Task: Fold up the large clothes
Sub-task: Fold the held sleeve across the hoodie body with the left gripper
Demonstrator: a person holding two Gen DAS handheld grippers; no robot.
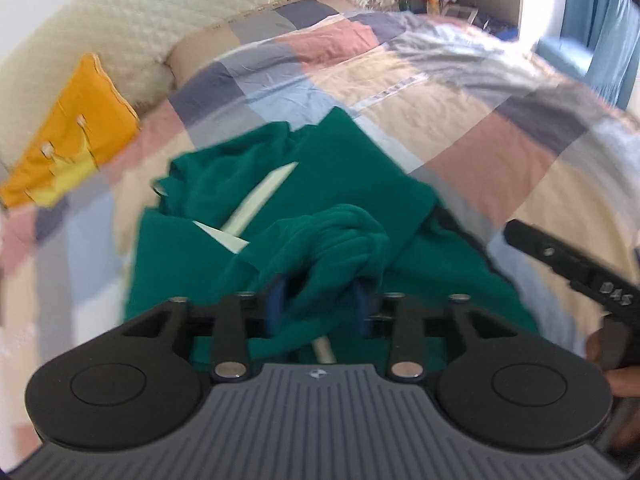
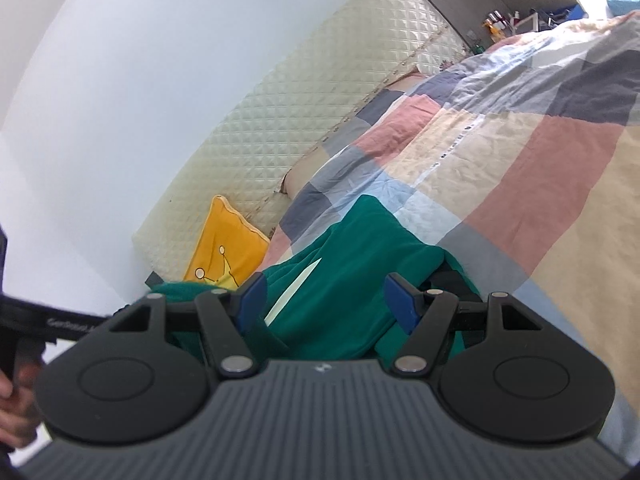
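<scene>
A large green garment point(image 1: 328, 200) with pale cream stripes lies crumpled on the checked bedspread point(image 1: 460, 92). My left gripper point(image 1: 318, 306) has its blue pads around a bunched fold of the green cloth, which fills the gap between them and rises in front. In the right wrist view my right gripper point(image 2: 326, 300) is open, its blue pads wide apart just above the green garment point(image 2: 352, 264), with nothing held. The right gripper's black body also shows at the right edge of the left wrist view point(image 1: 576, 272).
A yellow cushion point(image 1: 68, 128) leans against the quilted cream headboard point(image 2: 320, 92) at the left. The patchwork bedspread point(image 2: 520, 140) stretches far to the right. A shelf with small items point(image 2: 504, 20) and blue curtains point(image 1: 604, 24) stand beyond the bed.
</scene>
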